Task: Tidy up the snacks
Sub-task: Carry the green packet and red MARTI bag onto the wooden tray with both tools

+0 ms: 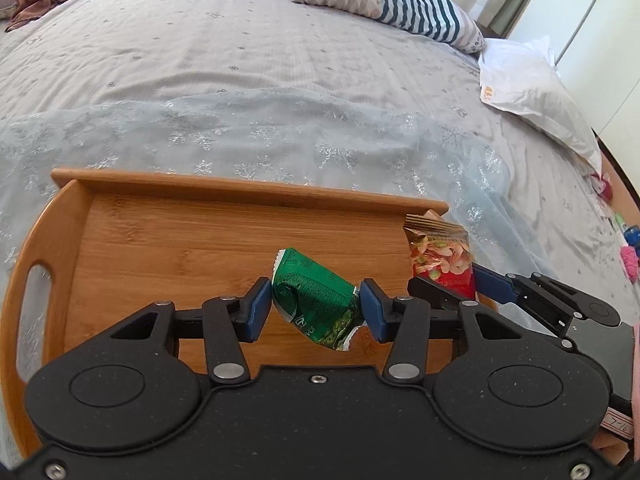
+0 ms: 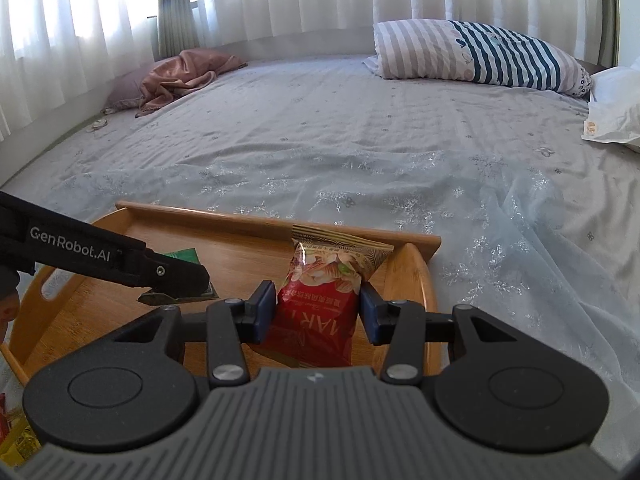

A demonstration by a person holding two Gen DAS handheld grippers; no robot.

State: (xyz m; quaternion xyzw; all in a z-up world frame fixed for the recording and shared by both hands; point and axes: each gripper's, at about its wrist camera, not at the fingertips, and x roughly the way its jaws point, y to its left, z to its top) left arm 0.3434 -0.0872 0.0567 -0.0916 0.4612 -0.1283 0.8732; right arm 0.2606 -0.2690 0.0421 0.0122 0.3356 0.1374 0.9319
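Left gripper [image 1: 316, 306]: the blue pads [image 1: 256, 304] are closed on a green snack packet [image 1: 316, 300], pinching it across its crumpled middle so that the sealed ends stick out above and below. Right gripper [image 2: 318, 312]: its pads [image 2: 266, 308] clamp a red snack packet [image 2: 324, 296] at the waist, the gold crimped top standing upright above the jaws. Both packets hang over the floor of a wooden tray [image 1: 160, 240], the green one near its centre and the red one toward its right end; neither appears to rest on the wood yet.

Handling, as judged: each packet is light, soft and crinkly, with a smooth film that may slide under a weak pinch. The contents are probably brittle, so a firm but shallow squeeze across the narrow width suits better than a hard one; the flat crimped seals offer a thinner, safer purchase.

Surroundings: the tray sits on a pale bedspread [image 2: 360, 128] under a sheer snowflake-patterned cloth [image 1: 280, 132], with a striped pillow [image 2: 480, 54] well beyond.
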